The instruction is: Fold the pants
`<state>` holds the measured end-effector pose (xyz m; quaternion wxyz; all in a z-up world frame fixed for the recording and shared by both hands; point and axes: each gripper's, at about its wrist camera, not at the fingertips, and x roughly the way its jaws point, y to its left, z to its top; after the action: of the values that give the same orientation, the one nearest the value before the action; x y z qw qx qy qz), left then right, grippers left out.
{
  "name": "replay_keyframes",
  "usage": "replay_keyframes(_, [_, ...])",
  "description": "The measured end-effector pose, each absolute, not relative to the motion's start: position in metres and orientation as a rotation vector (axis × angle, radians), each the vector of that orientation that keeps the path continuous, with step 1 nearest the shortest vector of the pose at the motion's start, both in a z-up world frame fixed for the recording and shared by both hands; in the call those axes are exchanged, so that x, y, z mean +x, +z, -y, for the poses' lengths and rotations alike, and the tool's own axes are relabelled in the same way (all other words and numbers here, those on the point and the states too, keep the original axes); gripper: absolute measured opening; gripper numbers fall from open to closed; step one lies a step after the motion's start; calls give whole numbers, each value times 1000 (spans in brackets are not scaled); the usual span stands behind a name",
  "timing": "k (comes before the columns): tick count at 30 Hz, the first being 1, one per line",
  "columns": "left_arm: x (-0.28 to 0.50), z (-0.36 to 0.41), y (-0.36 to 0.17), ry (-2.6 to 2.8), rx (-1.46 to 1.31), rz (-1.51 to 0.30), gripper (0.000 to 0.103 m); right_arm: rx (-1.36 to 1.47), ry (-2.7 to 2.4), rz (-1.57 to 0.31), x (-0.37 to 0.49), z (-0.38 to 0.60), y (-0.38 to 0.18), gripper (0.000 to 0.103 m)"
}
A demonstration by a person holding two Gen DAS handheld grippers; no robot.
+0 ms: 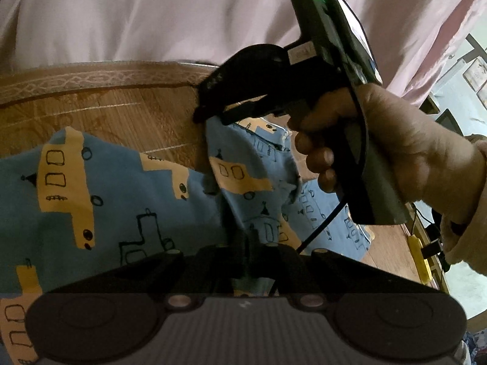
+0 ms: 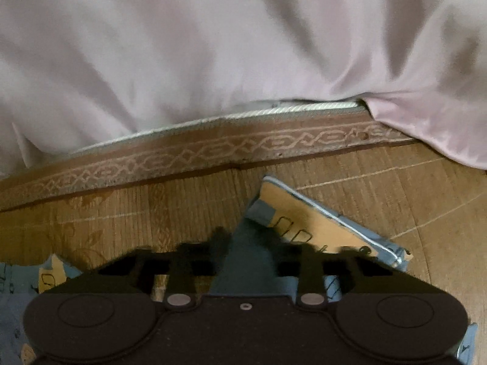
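Light blue pants (image 1: pixel 91 200) printed with yellow buses lie rumpled across a wood-patterned table (image 1: pixel 106 106). At the bottom of the left wrist view, my left gripper (image 1: pixel 243 249) is shut on a raised fold of the pants. A hand (image 1: pixel 395 152) holds my right gripper (image 1: pixel 204 115) above the table's far side, and it is shut on a lifted edge of the pants. From the right wrist, the right gripper (image 2: pixel 249 243) pinches blue fabric, and a hemmed corner of the pants (image 2: pixel 304 213) sticks out past it over the table (image 2: pixel 121 213).
A pale pink cloth (image 1: pixel 152 15) hangs behind the table's patterned border (image 2: pixel 213 149). A black cable (image 1: pixel 322 225) runs down from the right gripper. A yellow object (image 1: pixel 421 255) and more cables lie beyond the table's right edge.
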<state>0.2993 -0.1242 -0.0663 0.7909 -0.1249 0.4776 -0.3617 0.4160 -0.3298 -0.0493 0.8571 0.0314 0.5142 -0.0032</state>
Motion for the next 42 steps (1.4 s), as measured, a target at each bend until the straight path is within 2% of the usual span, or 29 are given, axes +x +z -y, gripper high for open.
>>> replay_keyframes(1, [299, 124, -65, -778, -269, -1026, 1, 84, -9, -1076, 415, 333, -49, 4])
replay_keyframes(3, [298, 125, -64, -780, -262, -1019, 1, 137, -2, -1060, 410, 344, -48, 1])
replay_keyframes(10, [290, 126, -49, -793, -237, -993, 0, 374, 49, -842, 356, 398, -13, 1])
replay_keyframes(17, [258, 148, -31, -878, -132, -960, 0, 506, -18, -624, 227, 467, 22, 1])
replay_keyframes(23, [221, 186, -35, -955, 52, -993, 0, 655, -168, -649, 142, 511, -28, 1])
replay_keyframes(30, [197, 208, -55, -956, 231, -1058, 0, 753, -213, -626, 95, 521, -85, 2])
replay_keyframes(34, [203, 211, -57, -934, 228, -1124, 1, 805, -165, -655, 95, 528, -97, 18])
replay_keyframes(36, [211, 215, -52, -922, 218, -1167, 4, 850, -133, -638, 92, 533, -101, 23])
replay_keyframes(39, [228, 234, -34, -904, 328, -1210, 6, 921, -90, -633, 93, 539, -104, 39])
replay_keyframes(41, [237, 254, -15, -908, 443, -1199, 22, 959, -61, -636, 95, 542, -104, 49])
replay_keyframes(42, [242, 264, -5, -908, 500, -1201, 47, 967, -48, -635, 94, 543, -105, 55])
